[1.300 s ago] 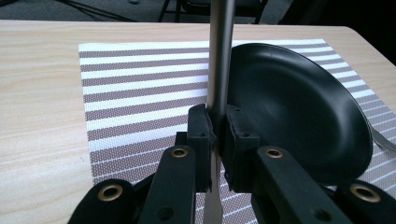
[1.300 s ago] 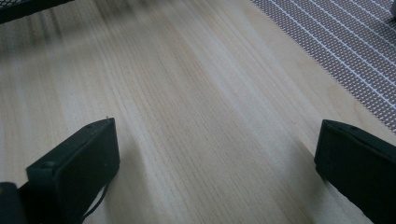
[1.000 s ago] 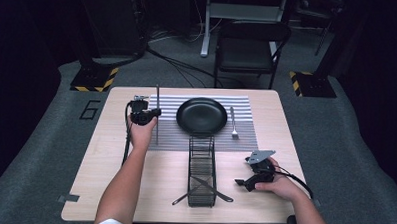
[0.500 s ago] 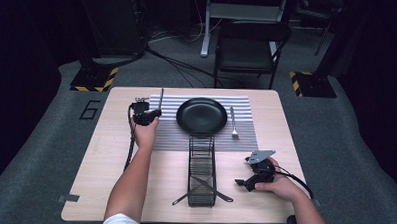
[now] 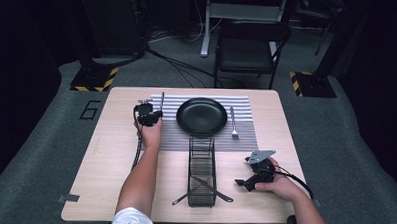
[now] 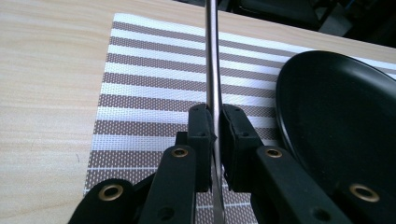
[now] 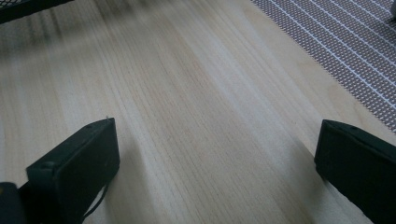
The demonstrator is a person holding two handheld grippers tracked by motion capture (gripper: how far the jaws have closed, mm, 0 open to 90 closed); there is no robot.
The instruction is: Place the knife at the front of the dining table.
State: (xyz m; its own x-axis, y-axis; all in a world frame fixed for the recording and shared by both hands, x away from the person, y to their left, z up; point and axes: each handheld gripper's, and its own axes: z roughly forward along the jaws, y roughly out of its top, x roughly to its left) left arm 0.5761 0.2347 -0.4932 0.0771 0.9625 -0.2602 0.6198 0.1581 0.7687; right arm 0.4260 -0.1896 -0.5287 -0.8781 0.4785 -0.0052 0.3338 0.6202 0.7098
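The left tool stands over the left edge of the striped placemat, just left of the black plate, with its jaws pinched tight on a slim metal utensil. The left gripper view shows the shaft caught between the two pads and running straight up and away from them; its far end is cut off, so I cannot tell whether it is a knife or a spoon. The shaft lines up with the mat's long stripes crossing under it and runs alongside the plate's rim, which looks like the aim: a place setting, with this piece meant to lie left of the plate. A fork already lies on the mat right of the plate, pointing the same way.

Below the plate, a black wire caddy stretches toward the person, with two more utensils crossed at its near end, probably the supply being drawn from.

The right tool rests low on the bare desk, right of the caddy and well below the plate. Its jaws stand wide apart with nothing but wood grain between them, most likely parked out of the way while the left one works.
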